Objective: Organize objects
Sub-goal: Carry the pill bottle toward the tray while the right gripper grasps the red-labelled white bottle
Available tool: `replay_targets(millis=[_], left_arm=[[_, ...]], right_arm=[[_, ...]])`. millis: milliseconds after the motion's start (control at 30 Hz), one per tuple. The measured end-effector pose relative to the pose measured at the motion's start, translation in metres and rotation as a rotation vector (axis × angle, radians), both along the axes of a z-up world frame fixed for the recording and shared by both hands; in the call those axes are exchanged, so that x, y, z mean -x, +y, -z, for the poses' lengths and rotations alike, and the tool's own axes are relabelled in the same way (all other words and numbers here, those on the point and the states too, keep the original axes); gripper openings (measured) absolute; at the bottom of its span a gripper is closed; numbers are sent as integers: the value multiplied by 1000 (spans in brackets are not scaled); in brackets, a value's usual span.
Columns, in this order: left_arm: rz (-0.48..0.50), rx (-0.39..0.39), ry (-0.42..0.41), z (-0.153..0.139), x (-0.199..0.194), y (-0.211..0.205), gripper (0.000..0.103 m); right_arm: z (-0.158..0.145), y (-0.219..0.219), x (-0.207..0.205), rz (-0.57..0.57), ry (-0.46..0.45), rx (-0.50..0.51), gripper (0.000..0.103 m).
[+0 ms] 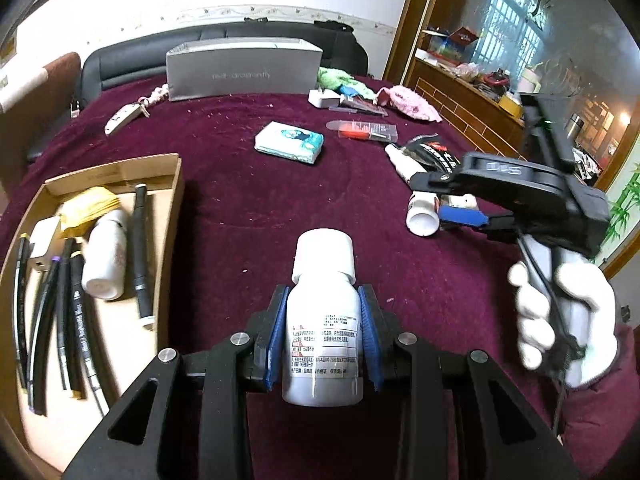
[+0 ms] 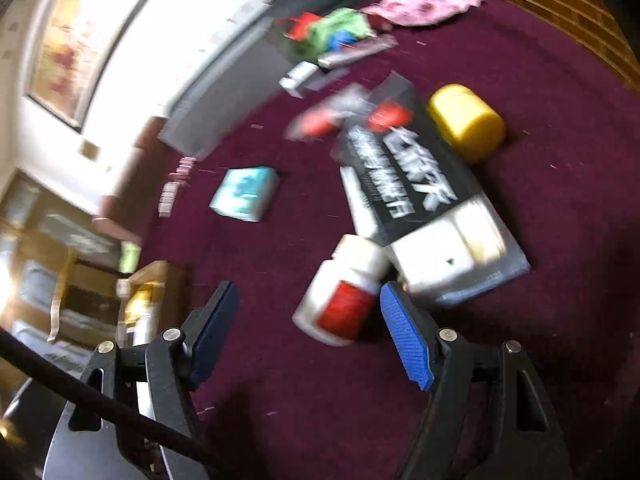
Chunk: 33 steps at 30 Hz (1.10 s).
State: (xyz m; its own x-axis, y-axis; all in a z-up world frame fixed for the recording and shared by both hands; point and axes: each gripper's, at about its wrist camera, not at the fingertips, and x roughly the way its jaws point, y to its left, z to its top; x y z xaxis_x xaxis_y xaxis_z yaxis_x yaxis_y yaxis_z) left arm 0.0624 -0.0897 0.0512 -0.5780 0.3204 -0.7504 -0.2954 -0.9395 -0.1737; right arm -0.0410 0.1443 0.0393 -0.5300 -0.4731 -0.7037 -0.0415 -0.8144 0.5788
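White bottle with printed label between blue pads; maroon tablecloth; brown cardboard tray; yellow cylinder beside black box.

1. Left gripper: black plastic linkage arms w/ triangular cut-outs, round silver screws at pivots, blue ribbed pads.
2. Right gripper: same black frame, silver screws, blue textured pads; thin black cable across lower left.
3. Right hand: white knit glove, maroon sleeve; grey handle, black body w/ embossed lettering.
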Motion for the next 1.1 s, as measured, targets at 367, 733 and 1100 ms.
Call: replay_targets(millis=[367,733,1100], left_arm=[[-21,8,31,-2,-12,-19,29],[-70,19,73,-10,-28,-42,29],[-172,9,104,-18,-44,-87,29]], right_arm=[[3,-35,15,77,-57,-367,33],[-9,-52,-19,23,-35,-287,33],[-51,-121,-65,-168,84,-207,33]])
